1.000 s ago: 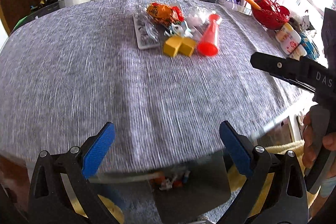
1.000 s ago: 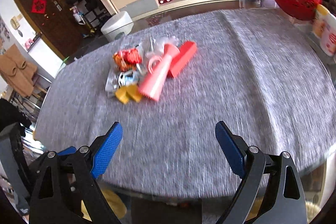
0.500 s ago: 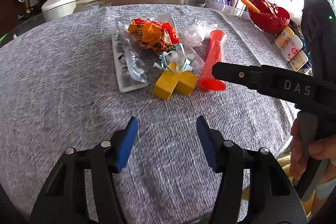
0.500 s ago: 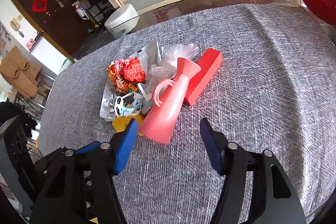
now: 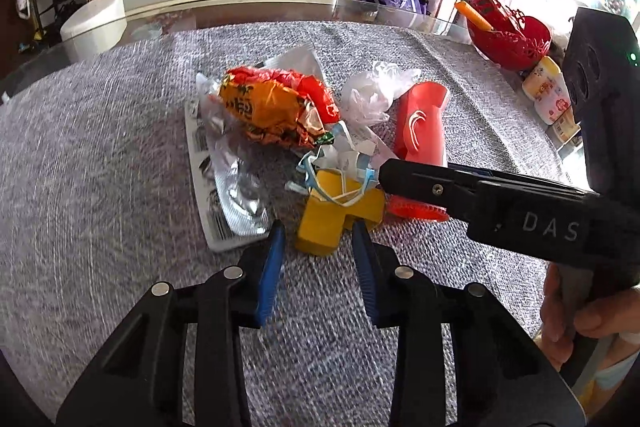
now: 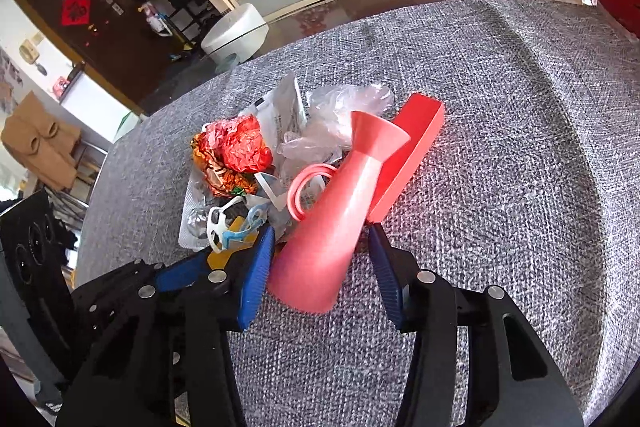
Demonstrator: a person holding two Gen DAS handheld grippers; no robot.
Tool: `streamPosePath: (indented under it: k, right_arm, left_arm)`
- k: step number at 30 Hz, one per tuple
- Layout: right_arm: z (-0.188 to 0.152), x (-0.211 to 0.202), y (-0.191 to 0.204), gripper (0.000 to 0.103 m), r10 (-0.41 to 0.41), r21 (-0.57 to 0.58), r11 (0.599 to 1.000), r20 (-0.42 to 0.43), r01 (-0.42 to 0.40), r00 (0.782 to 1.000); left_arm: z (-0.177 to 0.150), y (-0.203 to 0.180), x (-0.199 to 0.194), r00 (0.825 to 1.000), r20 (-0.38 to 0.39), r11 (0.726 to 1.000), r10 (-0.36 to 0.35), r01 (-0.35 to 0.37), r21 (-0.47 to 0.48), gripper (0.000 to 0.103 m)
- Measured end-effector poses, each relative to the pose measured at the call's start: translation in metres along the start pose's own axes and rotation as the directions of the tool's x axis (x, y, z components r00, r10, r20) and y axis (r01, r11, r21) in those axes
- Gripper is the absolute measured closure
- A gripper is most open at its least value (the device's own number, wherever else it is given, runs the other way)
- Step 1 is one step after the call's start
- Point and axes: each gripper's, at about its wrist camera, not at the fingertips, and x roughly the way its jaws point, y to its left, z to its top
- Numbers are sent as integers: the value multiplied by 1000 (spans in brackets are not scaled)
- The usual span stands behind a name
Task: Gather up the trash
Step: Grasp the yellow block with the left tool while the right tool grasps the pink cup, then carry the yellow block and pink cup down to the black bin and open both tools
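**Closing in on the trash pile**

Narrowing on both sides, the two tongs have come from wide open over bare cloth to half shut at the near edge of the trash pile (image 5: 304, 131).

The left tongs (image 5: 318, 247) are closing around the yellow block (image 5: 332, 223), whose near corner sits between the blue pads; the pads flank it closely but do not seem to press it yet, so nothing is held. The right tongs (image 6: 320, 259) are closing around the wide end of the pink cone (image 6: 332, 227), which lies between the pads with a sliver of gap on each side.

That suggests a first two-handed pick is about to land, with no item lifted so far.

The pile sits mid-desk (image 5: 100, 187) on grey cloth: behind the block, an orange wrapper (image 5: 276, 111), clear plastic (image 5: 376, 91), a foil blister sheet (image 5: 228, 187).

Containers: beyond the pile toward the window, a red basket (image 5: 516, 39) holds an orange stick; its other contents are unclear. No trash bin is visible.
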Motion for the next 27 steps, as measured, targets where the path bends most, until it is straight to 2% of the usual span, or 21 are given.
streamPosePath:
  k: [3,4,11,15,27]
  right_arm:
    - [1,0,-1,64,2,1,1000,4,-2,1000]
    - [2,1,-1,64,3,1,1000,3,-3,1000]
    - [-9,-17,-6,69,-10,-10,1000,15,10,1000]
    - [-20,-29,-5,69,-12,-18,1000,16,12,1000]
    - [-95,-70,4,70,-28,-50,998,-19,27,999]
  left_arm:
    - [4,-4,4,1000,3,1000,1,-1,18,74]
    - [5,-5,5,1000,-1,1000,-4,4,21,82]
    - [-3,-18,2,1000,-15,999,7,-6,49,83]
    - [-23,-25,-11,999,-34,999,31,-29,46,83]
    - [-100,-43,-67,997,-57,998,55,-55,-2,84]
